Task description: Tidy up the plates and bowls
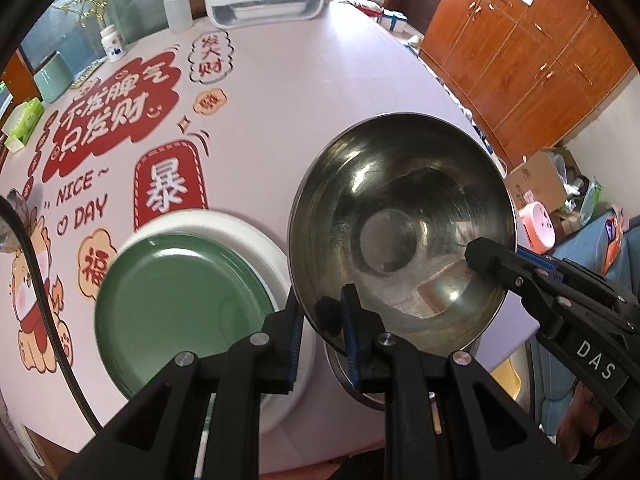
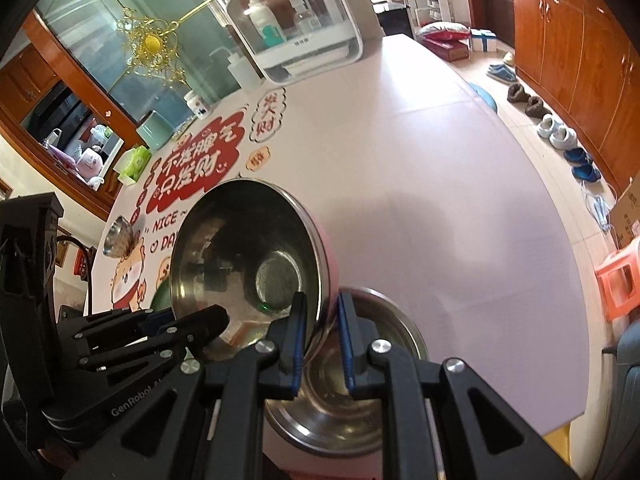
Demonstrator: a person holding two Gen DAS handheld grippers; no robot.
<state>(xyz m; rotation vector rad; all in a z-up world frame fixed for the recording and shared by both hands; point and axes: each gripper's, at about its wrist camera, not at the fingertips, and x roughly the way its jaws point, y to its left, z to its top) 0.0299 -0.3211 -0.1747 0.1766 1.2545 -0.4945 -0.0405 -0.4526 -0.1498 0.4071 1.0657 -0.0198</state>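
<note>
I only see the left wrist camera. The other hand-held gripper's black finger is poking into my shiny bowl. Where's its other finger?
Observer: Outside the wall. The right hand-held gripper has one finger on each side of the rim of the bowl.
Operator: What colour is the bowl on the outside?
Observer: Pink, on the strip of outer wall that shows.
Operator: And what's the shiny bit underneath?
Observer: A second steel bowl, upright on the table, partly under the tilted one.
</note>
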